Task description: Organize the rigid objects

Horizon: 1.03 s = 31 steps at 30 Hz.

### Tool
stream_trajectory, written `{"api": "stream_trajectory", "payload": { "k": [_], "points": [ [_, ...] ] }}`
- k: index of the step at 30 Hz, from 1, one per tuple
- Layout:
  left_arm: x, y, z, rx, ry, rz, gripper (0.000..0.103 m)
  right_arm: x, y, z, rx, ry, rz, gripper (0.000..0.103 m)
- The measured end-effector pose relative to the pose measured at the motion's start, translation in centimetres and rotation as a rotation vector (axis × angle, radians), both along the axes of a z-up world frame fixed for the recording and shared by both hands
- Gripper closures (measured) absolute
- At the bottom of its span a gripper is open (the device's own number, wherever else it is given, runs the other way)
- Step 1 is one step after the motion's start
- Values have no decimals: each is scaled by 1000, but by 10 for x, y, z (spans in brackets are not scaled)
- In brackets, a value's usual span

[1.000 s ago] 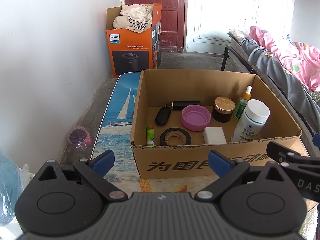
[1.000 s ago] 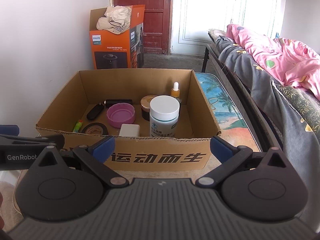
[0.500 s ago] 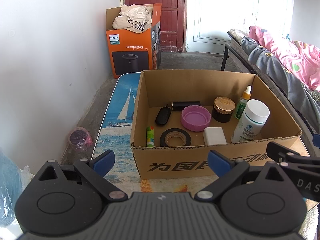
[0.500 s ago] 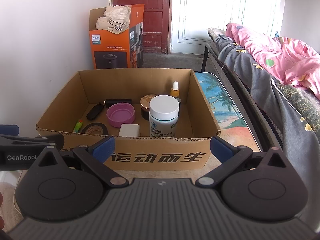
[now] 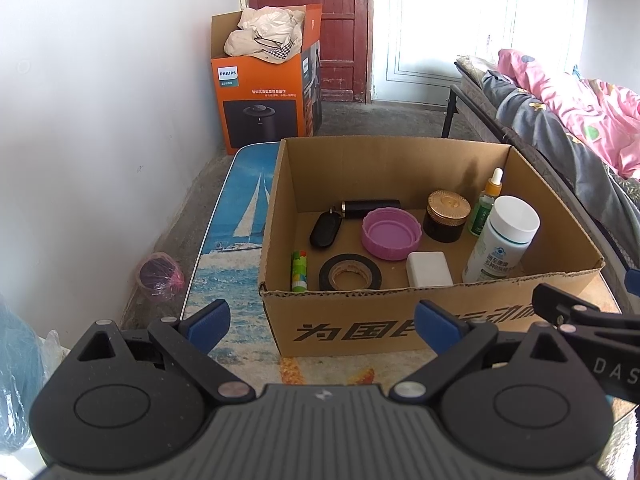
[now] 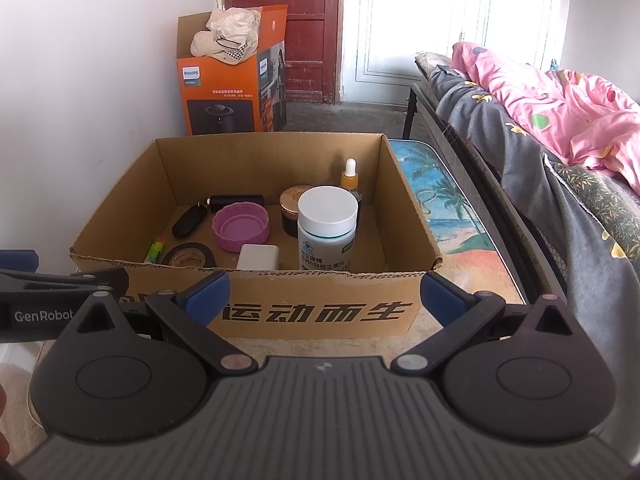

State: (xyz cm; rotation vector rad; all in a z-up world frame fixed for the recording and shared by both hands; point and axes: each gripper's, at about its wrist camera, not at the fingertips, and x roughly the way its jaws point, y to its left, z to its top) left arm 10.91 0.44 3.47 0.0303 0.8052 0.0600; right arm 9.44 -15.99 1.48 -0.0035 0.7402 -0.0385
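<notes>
- Tall white plastic bottle with a white cap [image 5: 502,240] standing upright at the near right of the open brown cardboard box [image 5: 400,152]. Top-heavy by the look of it; a bump from a finger could tip it onto the small green dropper bottle [image 5: 486,204] just behind.
- Round dark jar with a gold lid [image 5: 447,216] close beside the pink plastic lid [image 5: 391,233] in the middle. Tight gap there, so a wide reach for one could shove the other.
- Flat white block [image 5: 429,269] and black tape roll [image 5: 350,273] lying low by the near wall. Hard to pinch from above; fingers could slide off or scrape the box floor.
- Little green stick [image 5: 299,271], black oval fob [image 5: 326,229] and black tube [image 5: 370,208] on the left side and far middle. Small and thin, easy to miss or flick away.
- Near wall of the box right in front of both tools. Going in too low could hit the cardboard and push the whole box along the picture-printed table [image 5: 240,216].
- Left gripper [image 5: 322,322] spread wide apart, holding nothing, low in front of the box.
- Right gripper [image 6: 322,300] spread wide apart too, holding nothing, just beside the left one. So close together that a crash is possible when both go for the box at once.
- Bed with a pink quilt [image 6: 560,96] along the right; a wide swing that way could snag the cloth.
</notes>
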Motion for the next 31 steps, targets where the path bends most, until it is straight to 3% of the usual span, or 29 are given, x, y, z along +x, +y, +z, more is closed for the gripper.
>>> {"api": "stream_trajectory", "payload": {
  "k": [31],
  "points": [
    [0,0,-2,2,6,-2,4,0,-2,-3,4,6,1,1]
  ]
}}
